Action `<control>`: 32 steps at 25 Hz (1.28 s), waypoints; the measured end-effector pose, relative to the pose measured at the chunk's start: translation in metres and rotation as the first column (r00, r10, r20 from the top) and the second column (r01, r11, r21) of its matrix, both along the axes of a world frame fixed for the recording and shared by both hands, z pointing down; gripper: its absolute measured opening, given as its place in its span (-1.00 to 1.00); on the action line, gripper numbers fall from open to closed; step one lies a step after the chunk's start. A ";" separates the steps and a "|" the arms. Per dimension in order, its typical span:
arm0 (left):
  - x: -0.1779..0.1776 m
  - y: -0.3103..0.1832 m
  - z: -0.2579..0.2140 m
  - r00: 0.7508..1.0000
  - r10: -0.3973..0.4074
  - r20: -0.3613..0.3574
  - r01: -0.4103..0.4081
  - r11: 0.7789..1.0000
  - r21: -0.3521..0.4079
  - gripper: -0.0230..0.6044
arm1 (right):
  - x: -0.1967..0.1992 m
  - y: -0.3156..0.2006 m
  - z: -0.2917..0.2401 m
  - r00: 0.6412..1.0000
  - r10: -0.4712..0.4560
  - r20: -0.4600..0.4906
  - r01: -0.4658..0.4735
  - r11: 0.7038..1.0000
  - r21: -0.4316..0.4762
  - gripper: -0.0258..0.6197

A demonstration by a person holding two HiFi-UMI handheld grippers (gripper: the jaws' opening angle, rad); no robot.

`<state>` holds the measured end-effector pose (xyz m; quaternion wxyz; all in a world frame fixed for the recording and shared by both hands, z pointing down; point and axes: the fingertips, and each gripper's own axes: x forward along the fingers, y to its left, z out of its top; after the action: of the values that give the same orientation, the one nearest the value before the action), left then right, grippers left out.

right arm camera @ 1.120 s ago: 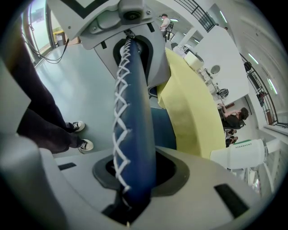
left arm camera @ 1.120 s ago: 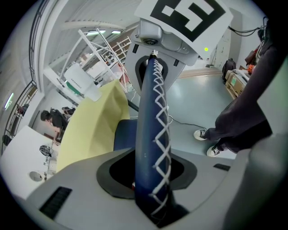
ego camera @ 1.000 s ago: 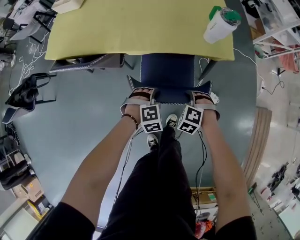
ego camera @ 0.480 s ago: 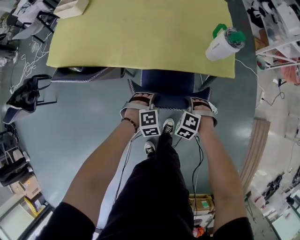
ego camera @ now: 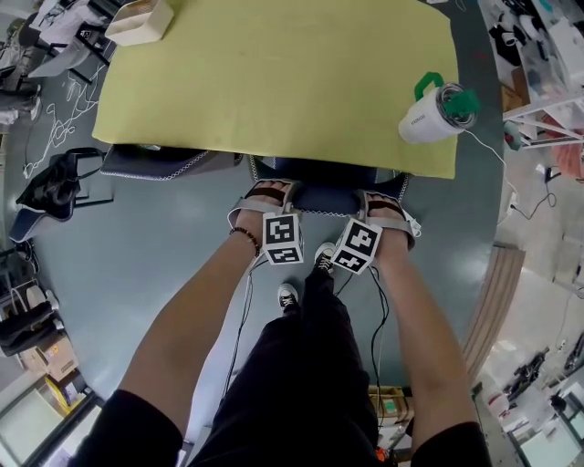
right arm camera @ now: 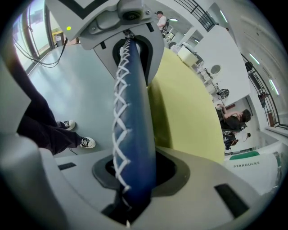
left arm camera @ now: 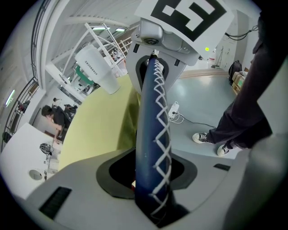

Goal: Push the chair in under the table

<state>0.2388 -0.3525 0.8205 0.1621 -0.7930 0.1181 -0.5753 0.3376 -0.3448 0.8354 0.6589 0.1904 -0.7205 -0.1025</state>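
A dark blue chair with white stitching shows only its backrest (ego camera: 330, 190) at the near edge of the yellow table (ego camera: 274, 73); the seat is hidden under the top. My left gripper (ego camera: 267, 195) is shut on the left part of the backrest's top edge, my right gripper (ego camera: 388, 210) on the right part. In the left gripper view the stitched backrest edge (left arm camera: 154, 134) runs between the jaws of the left gripper (left arm camera: 150, 179). The right gripper view shows that edge (right arm camera: 132, 130) clamped in the right gripper (right arm camera: 135, 175), with the table (right arm camera: 184, 112) just behind.
A white cup with a green lid (ego camera: 433, 111) stands near the table's right front corner, a pale tray (ego camera: 137, 23) at its far left. A second chair (ego camera: 155, 162) sits under the table at left. A black bag (ego camera: 55, 187) and cables lie on the floor.
Both grippers have moved toward the table with the backrest in them. The chair's seat, visible earlier, has slid out of sight under the table top.
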 end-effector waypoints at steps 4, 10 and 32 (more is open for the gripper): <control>0.001 -0.014 0.003 1.000 -0.003 0.002 0.003 1.000 -0.017 -0.46 | 0.000 -0.016 0.001 1.000 -0.006 0.000 0.006 1.000 -0.002 -0.56; 0.002 -0.025 0.002 1.000 0.005 0.005 -0.005 1.000 -0.009 -0.46 | 0.002 -0.027 0.001 1.000 -0.008 -0.003 0.008 1.000 -0.002 -0.55; -0.008 -0.006 -0.021 0.999 -0.001 0.036 0.007 0.989 -0.148 -0.44 | -0.006 0.000 -0.026 0.995 0.076 0.063 -0.063 0.980 -0.188 -0.46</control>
<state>0.2305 -0.3585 0.7996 0.1039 -0.7922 0.0739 -0.5968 0.3318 -0.3449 0.8090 0.6513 0.1568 -0.7425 -0.0048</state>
